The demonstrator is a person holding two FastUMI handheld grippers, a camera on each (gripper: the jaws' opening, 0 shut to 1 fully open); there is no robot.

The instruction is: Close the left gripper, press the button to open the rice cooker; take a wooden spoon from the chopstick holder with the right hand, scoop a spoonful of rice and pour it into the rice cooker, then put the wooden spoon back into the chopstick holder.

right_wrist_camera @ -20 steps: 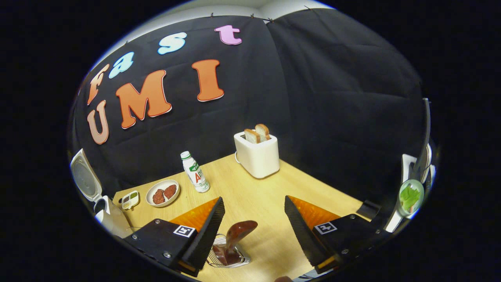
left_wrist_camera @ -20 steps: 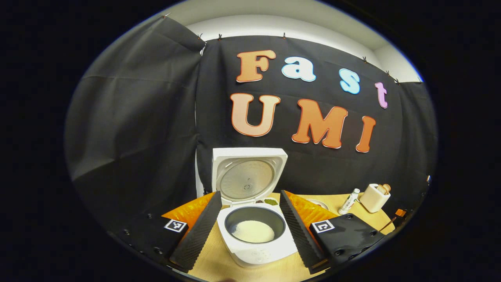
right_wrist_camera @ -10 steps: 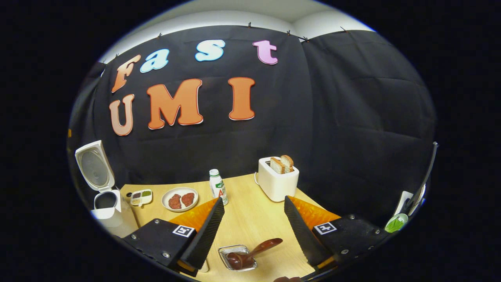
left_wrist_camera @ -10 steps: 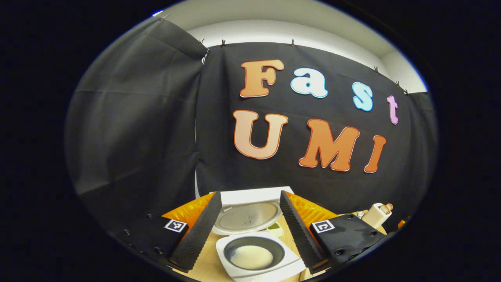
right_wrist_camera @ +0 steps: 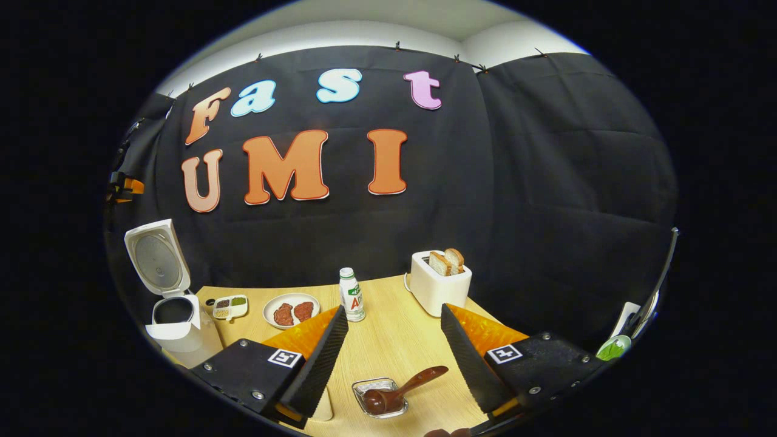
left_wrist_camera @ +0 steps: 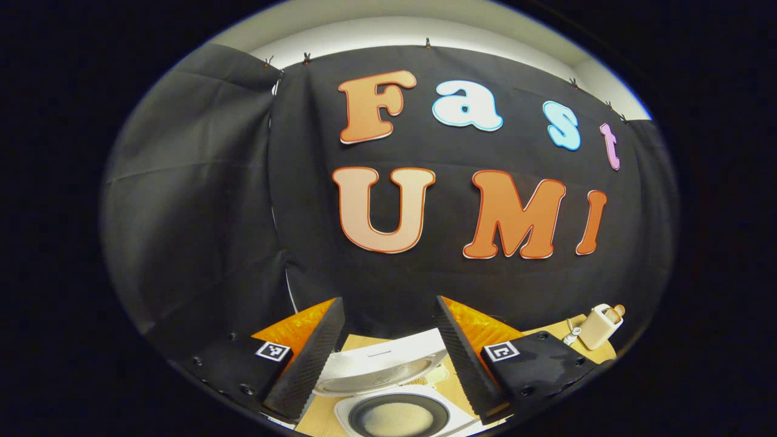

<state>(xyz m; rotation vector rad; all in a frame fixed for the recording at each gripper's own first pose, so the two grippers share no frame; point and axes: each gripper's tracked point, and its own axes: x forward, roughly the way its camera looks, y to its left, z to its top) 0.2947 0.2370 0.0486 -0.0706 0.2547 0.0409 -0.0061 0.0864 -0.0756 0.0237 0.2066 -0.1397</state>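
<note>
The white rice cooker (left_wrist_camera: 452,419) sits below my left gripper (left_wrist_camera: 388,300), which is open and held above it. Its lid (left_wrist_camera: 376,364) stands up, and white rice lies in the dark inner pot (left_wrist_camera: 394,419). In the right gripper view the cooker (right_wrist_camera: 176,331) stands at the far left, lid (right_wrist_camera: 156,258) raised. A dark brown wooden spoon (right_wrist_camera: 416,382) rests with its bowl in a small metal holder (right_wrist_camera: 364,386) on the table. It lies low between the fingers of my open right gripper (right_wrist_camera: 394,308), which touch nothing.
On the wooden table (right_wrist_camera: 388,340) stand a plate of two patties (right_wrist_camera: 291,311), a small divided dish (right_wrist_camera: 229,306), a bottle (right_wrist_camera: 351,294) and a white toaster holding bread (right_wrist_camera: 440,282). A cream container (right_wrist_camera: 323,406) peeks out by my right gripper's left finger. The toaster (left_wrist_camera: 598,328) also shows far right.
The left gripper's view has lifted, so the cooker has dropped to the bottom edge. My right gripper has drawn back from the spoon, which stays in its holder.
</note>
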